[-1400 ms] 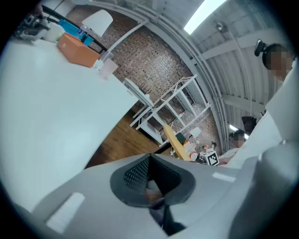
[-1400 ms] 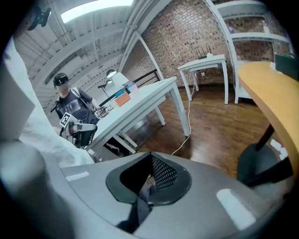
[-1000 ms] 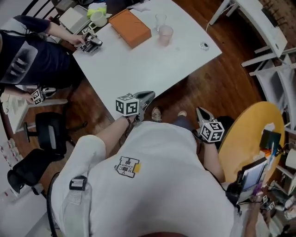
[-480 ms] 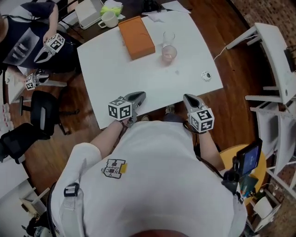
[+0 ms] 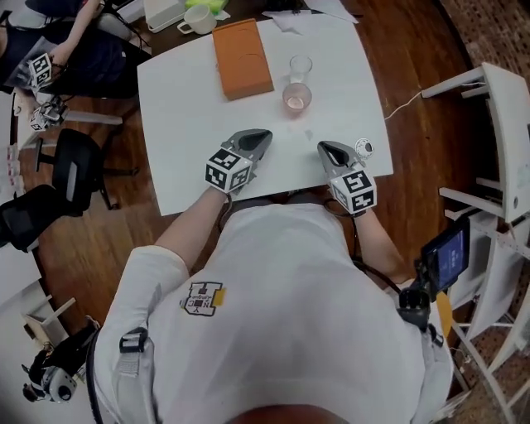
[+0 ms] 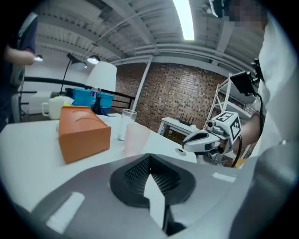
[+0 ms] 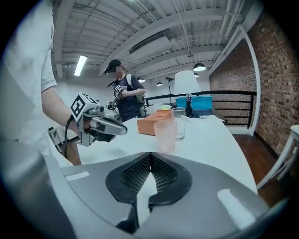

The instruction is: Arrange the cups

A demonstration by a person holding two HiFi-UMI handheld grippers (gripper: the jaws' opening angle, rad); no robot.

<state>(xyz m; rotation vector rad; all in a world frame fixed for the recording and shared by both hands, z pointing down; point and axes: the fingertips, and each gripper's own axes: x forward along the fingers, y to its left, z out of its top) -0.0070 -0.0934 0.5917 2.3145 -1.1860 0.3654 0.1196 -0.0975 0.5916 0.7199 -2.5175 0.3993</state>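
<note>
Left gripper [image 5: 262, 137]: jaws pressed together, empty | Right gripper [image 5: 325, 149]: jaws pressed together, empty | Pink cup [image 5: 296, 97]: upright on table [image 5: 190, 108], just beside glass [image 5: 301, 68], beyond both grippers.

Surfaces: the white square tabletop [image 5: 190, 124] is plain and stands over a dark brown wooden floor [image 5: 397, 50].

Items on top: a plain orange rectangular box [image 5: 242, 58], a pale pink translucent plastic cup [image 5: 296, 98], a colourless clear glass tumbler [image 5: 301, 68] and a white ceramic mug [image 5: 196, 18].

Tools: the left gripper [image 5: 262, 135] and right gripper [image 5: 324, 148] have grey shells and black cross-hatched pads [image 7: 138, 175]. Each carries a white cube [image 5: 228, 170] patterned with black square markers.

Clothing: the white shirt [image 5: 290, 331] has a yellow-and-black emblem [image 5: 205, 298].

Background: a red-brown brick wall [image 7: 275, 84] and blue bins [image 7: 194, 101].
</note>
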